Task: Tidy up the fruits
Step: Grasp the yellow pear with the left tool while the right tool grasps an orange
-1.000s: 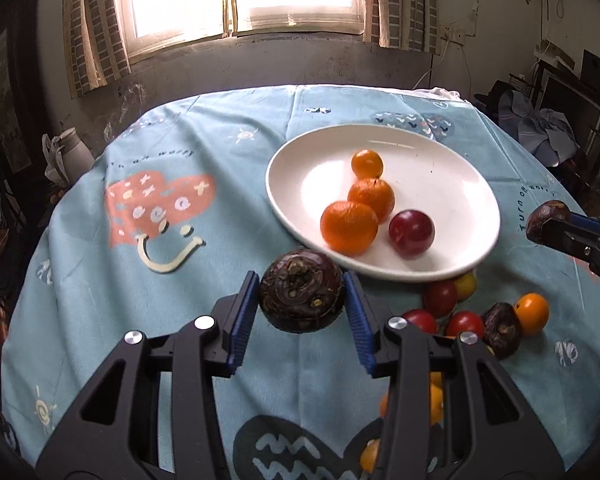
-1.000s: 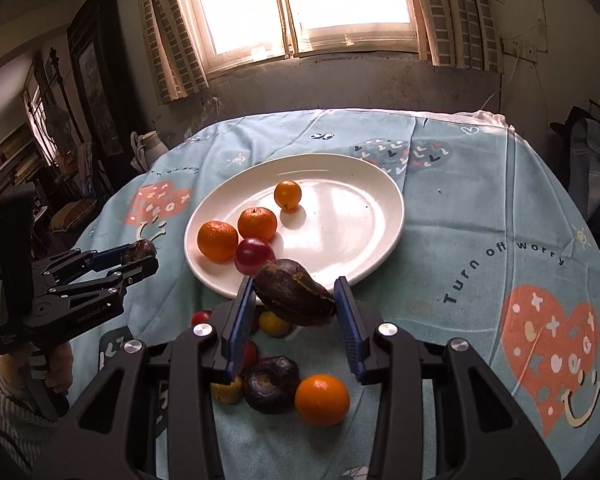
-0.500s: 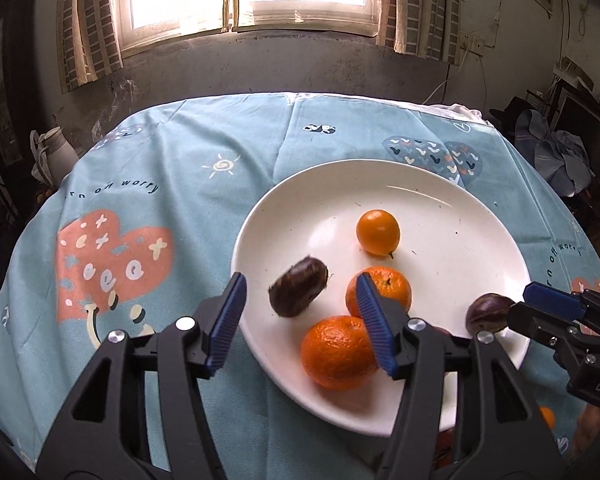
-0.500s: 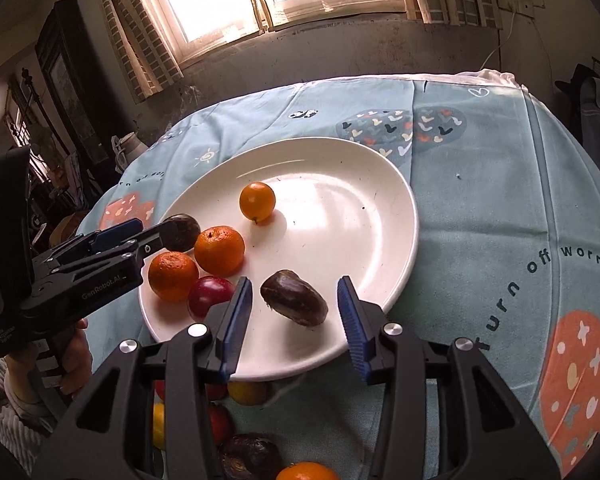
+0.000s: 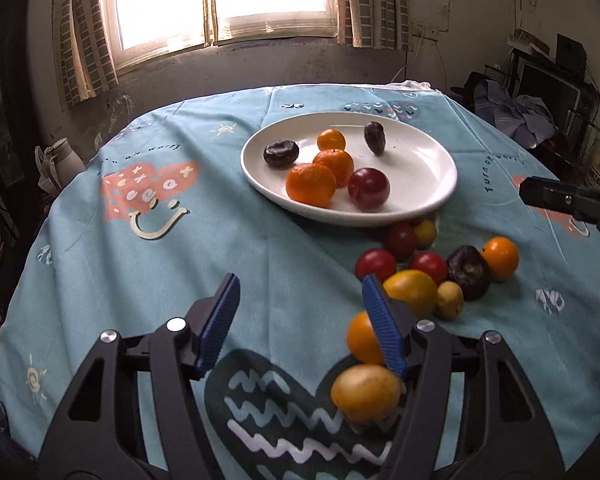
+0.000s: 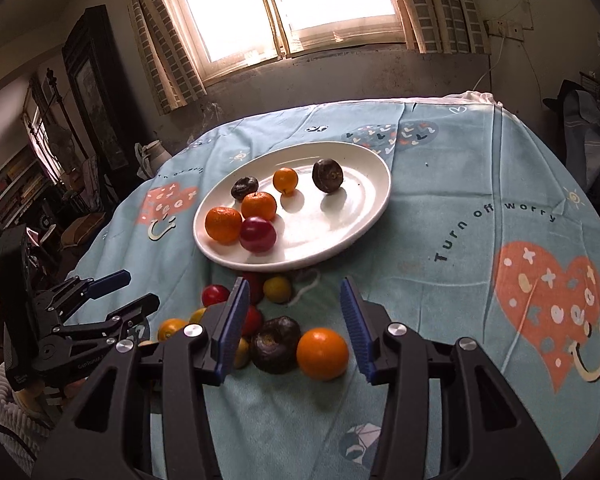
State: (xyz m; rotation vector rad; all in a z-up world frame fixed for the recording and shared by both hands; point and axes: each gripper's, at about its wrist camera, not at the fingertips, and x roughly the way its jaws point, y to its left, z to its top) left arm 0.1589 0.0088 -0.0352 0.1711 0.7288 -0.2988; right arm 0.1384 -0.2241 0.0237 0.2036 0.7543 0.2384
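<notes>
Fruits [image 6: 284, 344] below right gripper's [image 6: 294, 320] fingers [image 6: 232, 322]

A bright window [image 5: 220, 0] is set in the far wall, and daylight is let in through it. It is flanked by brick-patterned curtains [image 5: 84, 36] on both sides. The wall below the window [image 6: 340, 76] is stained and scuffed. A white jug [image 5: 62, 160] is seen at the far left, beyond the counter [image 5: 140, 260], which is draped with a light blue cloth printed with hearts and lettering. A dark framed cabinet [image 6: 92, 88] stands at the left, with shelves nearer. At the right, clothing [image 5: 516, 116] is heaped before dark furniture, and a socket [image 6: 504, 28] is fixed to the wall.
</notes>
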